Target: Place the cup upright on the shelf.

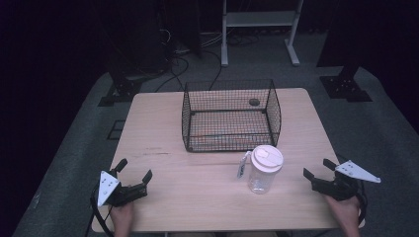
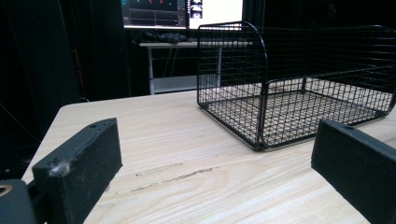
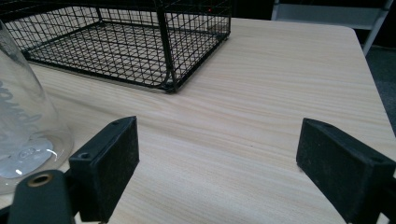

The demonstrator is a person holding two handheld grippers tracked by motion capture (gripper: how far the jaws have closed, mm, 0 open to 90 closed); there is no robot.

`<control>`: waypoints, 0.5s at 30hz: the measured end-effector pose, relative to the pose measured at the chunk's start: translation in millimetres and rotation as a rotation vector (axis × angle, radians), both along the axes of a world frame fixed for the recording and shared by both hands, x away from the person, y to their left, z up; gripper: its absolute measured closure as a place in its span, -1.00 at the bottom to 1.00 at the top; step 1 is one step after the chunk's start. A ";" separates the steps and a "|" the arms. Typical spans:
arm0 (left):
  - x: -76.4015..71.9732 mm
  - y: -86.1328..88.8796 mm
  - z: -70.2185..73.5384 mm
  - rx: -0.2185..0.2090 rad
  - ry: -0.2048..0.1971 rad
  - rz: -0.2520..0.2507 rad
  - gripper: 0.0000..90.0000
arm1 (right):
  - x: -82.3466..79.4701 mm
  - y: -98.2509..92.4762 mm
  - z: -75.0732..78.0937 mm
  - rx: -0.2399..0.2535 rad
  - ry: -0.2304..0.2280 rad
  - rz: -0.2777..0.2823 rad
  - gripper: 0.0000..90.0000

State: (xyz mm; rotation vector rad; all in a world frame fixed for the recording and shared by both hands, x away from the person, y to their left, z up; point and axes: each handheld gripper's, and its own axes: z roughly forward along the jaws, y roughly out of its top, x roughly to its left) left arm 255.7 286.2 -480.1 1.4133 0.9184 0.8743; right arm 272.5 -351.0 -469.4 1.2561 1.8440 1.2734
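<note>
Tongs on both sides, left tongs (image 1: 133, 171) and right tongs (image 1: 319, 168), rest spread and empty on the desk (image 1: 197, 197), probably waiting, with the clear lidded cup (image 1: 263, 169) between them, nearer the right, before the wire basket (image 1: 230, 116).

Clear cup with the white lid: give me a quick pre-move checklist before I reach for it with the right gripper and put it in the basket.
1. Right gripper open, jaws spread wide: ok.
2. Left gripper open, resting away from the cup: ok.
3. Clear cup upright on the table, white lid on: ok.
4. Table between the right gripper and the cup free of things: ok.
5. Wire basket open at the top, room on its floor: ok.
6. Lid firmly seated: cannot tell.
</note>
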 end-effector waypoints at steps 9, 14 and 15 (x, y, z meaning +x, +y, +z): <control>-0.7 0.5 -0.6 -0.004 0.000 0.000 -0.98 | -4.3 3.4 3.0 -0.007 -0.001 0.019 -0.73; -1.0 0.3 -0.6 -0.004 -0.001 -0.005 -0.98 | -8.6 7.8 8.0 -0.006 -0.002 0.047 -0.73; -1.0 0.3 -0.6 -0.004 -0.001 -0.005 -0.98 | -9.7 8.5 9.7 -0.006 -0.007 0.051 -0.73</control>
